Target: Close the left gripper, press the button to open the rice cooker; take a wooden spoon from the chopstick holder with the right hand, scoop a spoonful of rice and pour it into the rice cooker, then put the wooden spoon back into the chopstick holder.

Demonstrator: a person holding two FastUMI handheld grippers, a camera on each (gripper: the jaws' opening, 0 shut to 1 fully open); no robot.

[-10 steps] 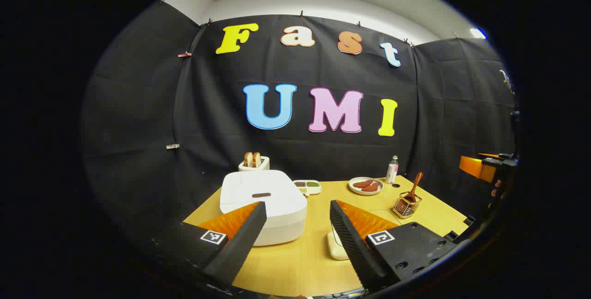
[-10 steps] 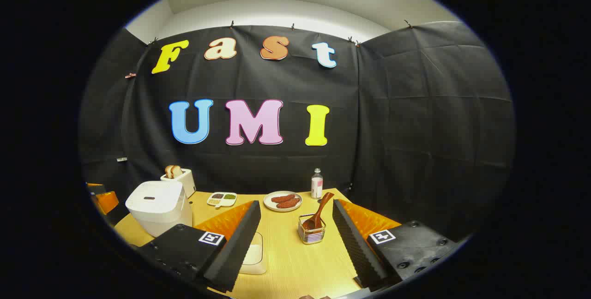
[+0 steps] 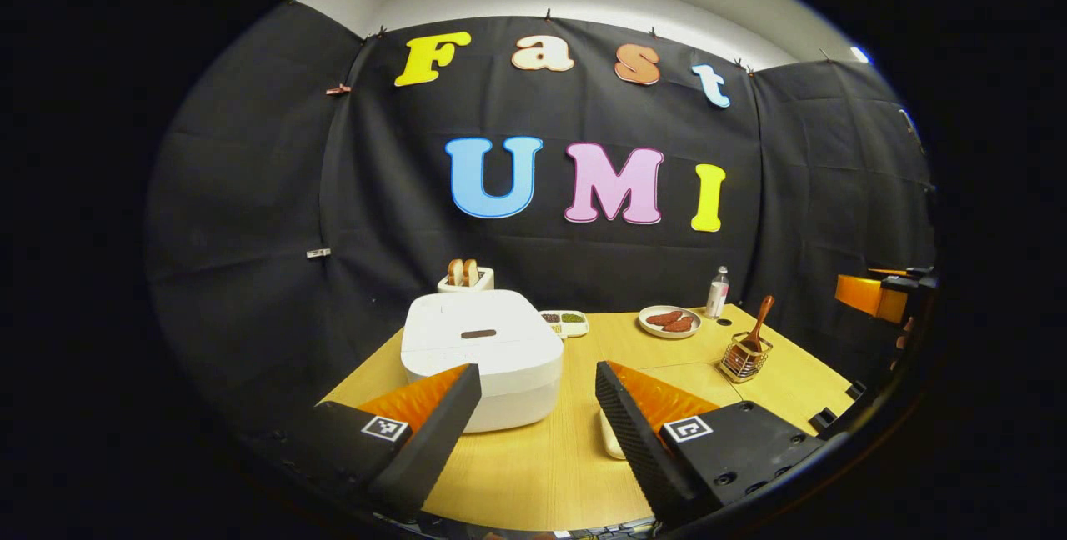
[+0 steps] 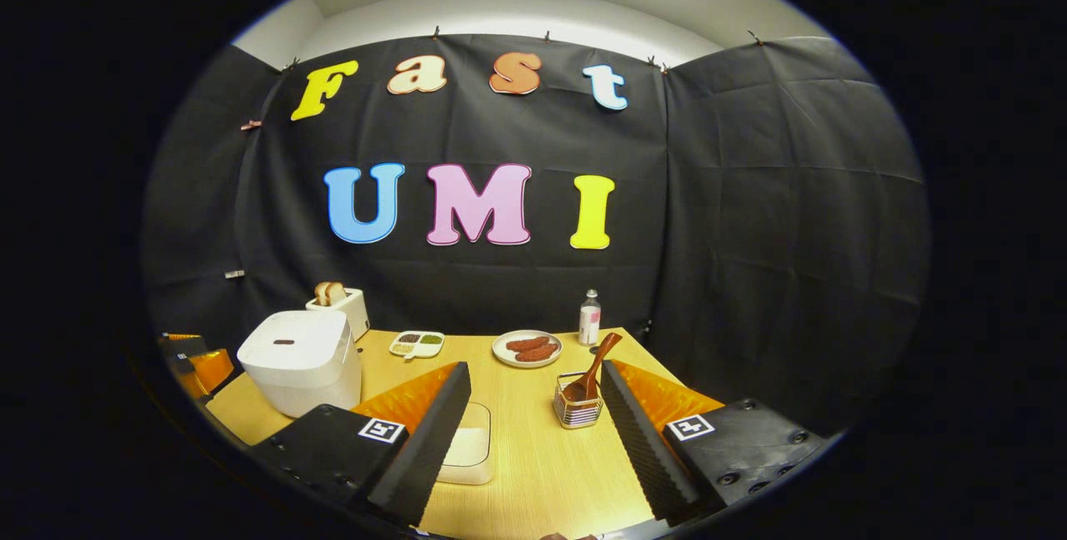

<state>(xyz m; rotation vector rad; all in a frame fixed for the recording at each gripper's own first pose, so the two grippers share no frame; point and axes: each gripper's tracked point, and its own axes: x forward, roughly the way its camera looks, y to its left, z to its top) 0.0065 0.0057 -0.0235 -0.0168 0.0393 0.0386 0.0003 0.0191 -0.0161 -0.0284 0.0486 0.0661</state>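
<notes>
The white rice cooker point(image 3: 481, 354) sits lid-down on the wooden table point(image 3: 533, 473), just beyond my left gripper point(image 3: 538, 390), which is open and empty. The cooker's dark button slot point(image 3: 478, 333) shows on the lid. A wooden spoon point(image 4: 593, 369) stands in the wire chopstick holder point(image 4: 577, 411), just ahead of my right gripper point(image 4: 533, 390), also open and empty. A shallow cream dish of rice point(image 4: 467, 448) lies between the right gripper's fingers, partly hidden by the left one. The holder point(image 3: 740, 359) and spoon point(image 3: 757, 322) also appear in the left gripper view, where the right gripper point(image 3: 875, 297) shows far right.
At the back of the table stand a toaster with bread point(image 3: 465, 277), a small divided dish of grains point(image 3: 565, 322), a plate of sausages point(image 3: 669, 322) and a small bottle point(image 3: 716, 292). Black cloth walls close in the back and sides. The left gripper point(image 4: 193, 363) shows beside the cooker point(image 4: 298, 361).
Both views have tilted down a little and both grippers have moved slightly forward over the table; the cooker and holder sit a bit higher in the frames. Both grippers stay open.
</notes>
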